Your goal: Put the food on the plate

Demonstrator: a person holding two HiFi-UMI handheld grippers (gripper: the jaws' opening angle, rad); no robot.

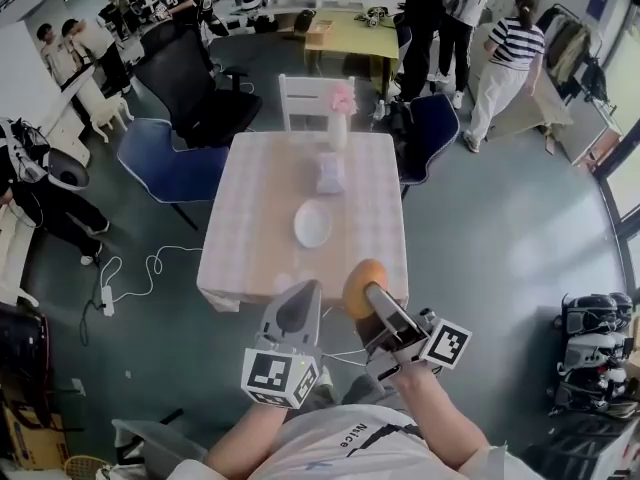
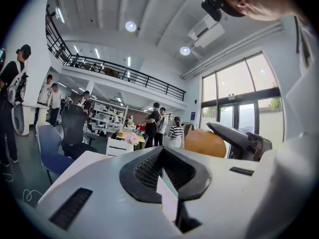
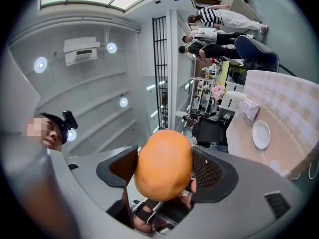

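A round orange piece of food (image 1: 362, 280) is held in my right gripper (image 1: 368, 293), above the table's near edge. In the right gripper view the food (image 3: 163, 164) fills the gap between both pads, and the right gripper (image 3: 164, 169) is shut on it. The white plate (image 1: 312, 223) lies empty at the middle of the checked table (image 1: 255, 198), beyond the food; it also shows as the plate (image 3: 261, 134) far off to the right. My left gripper (image 1: 302, 293) hangs beside the right one, shut with nothing in it. The left gripper (image 2: 162, 169) sees the food (image 2: 204, 142) to its right.
A wrapped packet (image 1: 330, 173) and a vase with a pink flower (image 1: 341, 116) stand behind the plate. A white chair (image 1: 300, 98) is at the far side, blue chairs (image 1: 165, 163) at the far corners. A cable (image 1: 140, 268) lies on the floor to the left. People stand beyond.
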